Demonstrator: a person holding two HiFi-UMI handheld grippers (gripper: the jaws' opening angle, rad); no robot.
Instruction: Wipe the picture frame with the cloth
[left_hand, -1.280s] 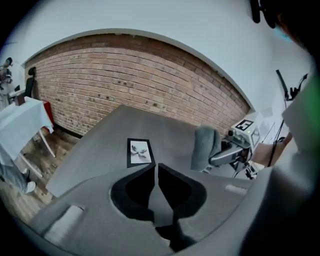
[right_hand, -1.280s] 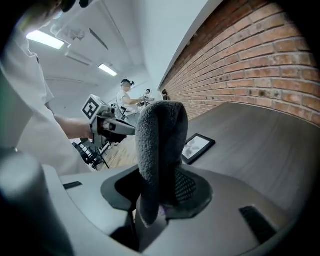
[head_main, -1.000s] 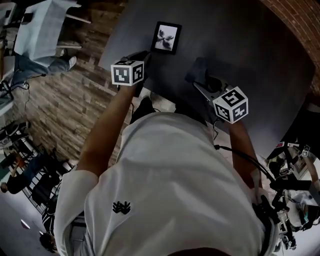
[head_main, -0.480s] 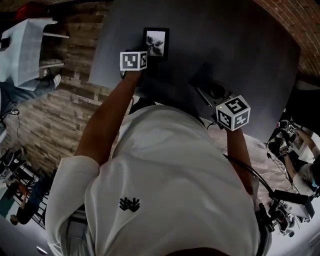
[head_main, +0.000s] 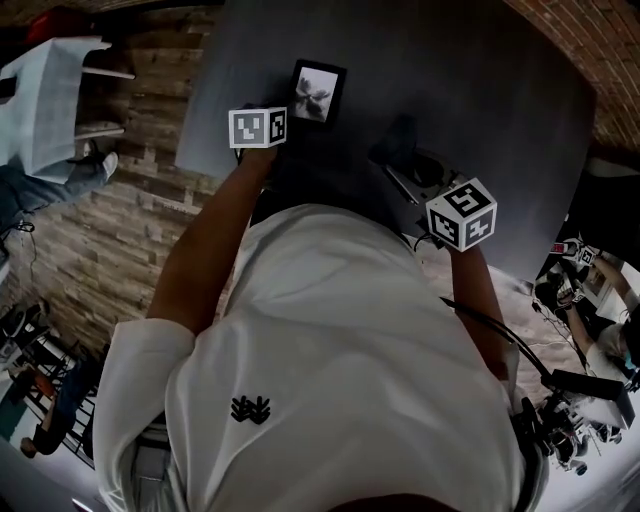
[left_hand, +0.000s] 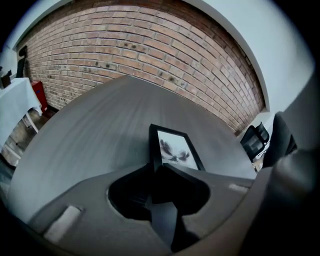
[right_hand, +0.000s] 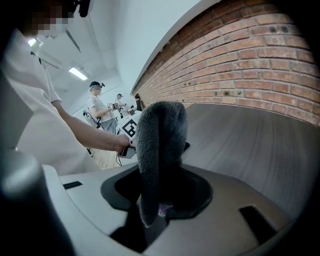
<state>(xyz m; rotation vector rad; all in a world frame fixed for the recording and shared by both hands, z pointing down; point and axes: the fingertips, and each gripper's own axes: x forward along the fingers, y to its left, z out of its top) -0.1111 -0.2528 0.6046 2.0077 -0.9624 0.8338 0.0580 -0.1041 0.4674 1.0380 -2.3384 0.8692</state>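
Near the left edge of the counter (head_main: 500, 120), left gripper (left_hand: 157, 169), jaws just closing onto the near end of the picture frame (head_main: 318, 92), right gripper (right_hand: 162, 165), jaws clamped on a grey cloth (right_hand: 160, 130)
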